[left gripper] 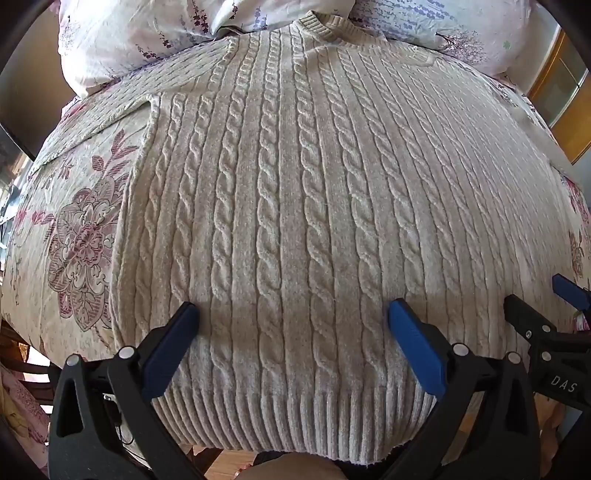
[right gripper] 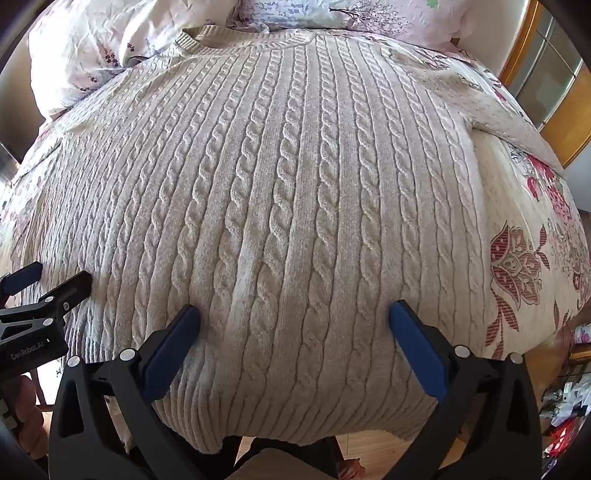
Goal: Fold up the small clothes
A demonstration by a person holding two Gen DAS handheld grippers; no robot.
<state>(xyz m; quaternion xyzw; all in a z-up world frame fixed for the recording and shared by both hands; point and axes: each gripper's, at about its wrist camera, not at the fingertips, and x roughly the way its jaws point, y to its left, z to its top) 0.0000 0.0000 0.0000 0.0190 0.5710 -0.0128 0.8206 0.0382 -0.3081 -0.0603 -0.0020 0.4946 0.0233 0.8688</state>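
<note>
A cream cable-knit sweater (left gripper: 295, 192) lies flat on the bed, collar (left gripper: 325, 27) at the far end and ribbed hem (left gripper: 295, 417) at the near edge. In the right wrist view the same sweater (right gripper: 280, 192) fills the frame, one sleeve (right gripper: 509, 122) stretched to the right. My left gripper (left gripper: 293, 314) hovers open over the sweater's lower part, blue pads wide apart with nothing between them. My right gripper (right gripper: 294, 314) stands open the same way over the lower right of the sweater. Each gripper shows in the other's view: the right gripper (left gripper: 539, 299) and the left gripper (right gripper: 55, 277).
A floral bedsheet (left gripper: 77, 236) covers the bed on both sides of the sweater (right gripper: 524, 258). Floral pillows (left gripper: 122, 40) lie beyond the collar. Wooden furniture (right gripper: 554, 74) stands at the far right. Wooden floor and clutter (right gripper: 565, 417) show below the bed's near edge.
</note>
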